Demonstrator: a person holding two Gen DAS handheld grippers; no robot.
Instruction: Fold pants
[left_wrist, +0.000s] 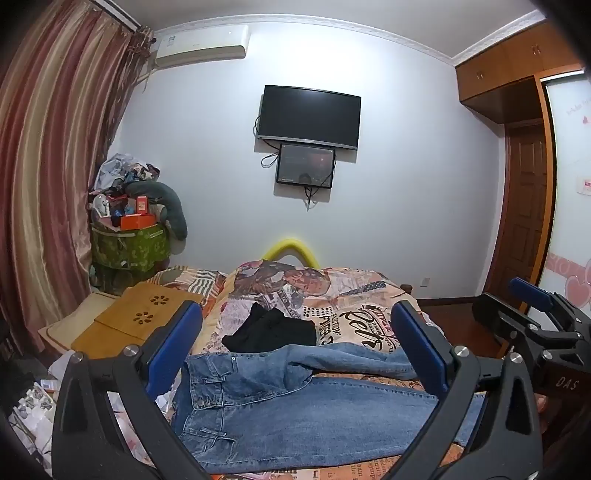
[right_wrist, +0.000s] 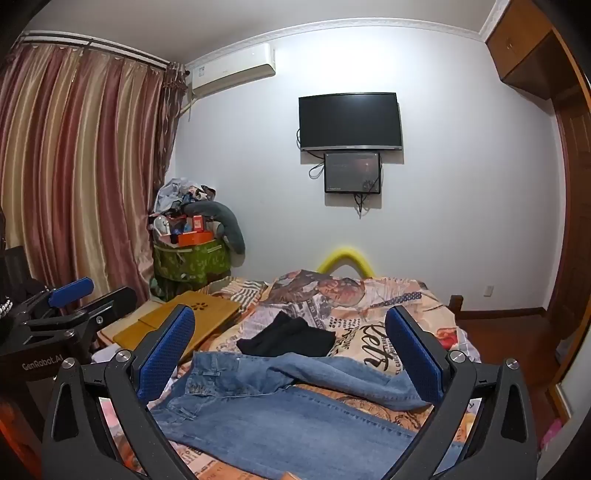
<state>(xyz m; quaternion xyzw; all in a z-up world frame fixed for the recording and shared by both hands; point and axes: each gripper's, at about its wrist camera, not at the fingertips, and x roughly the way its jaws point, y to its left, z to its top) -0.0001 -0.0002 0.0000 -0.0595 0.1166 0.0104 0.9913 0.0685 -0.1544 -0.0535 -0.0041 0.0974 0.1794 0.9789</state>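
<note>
I am holding my left gripper (left_wrist: 297, 343) and right gripper (right_wrist: 290, 347) spread wide and empty above the blue jeans (left_wrist: 295, 402), which are lying across the near end of the patterned bedspread (left_wrist: 354, 295), waistband to the left, a black garment (left_wrist: 271, 330) just beyond.

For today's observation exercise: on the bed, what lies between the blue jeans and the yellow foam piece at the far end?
A black garment on the printed bedspread, clear in both wrist views.

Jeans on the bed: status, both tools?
Left tool open, empty. Right tool open, empty. Jeans spread on bed, unfolded, untouched. Black garment lies just behind them.
</note>
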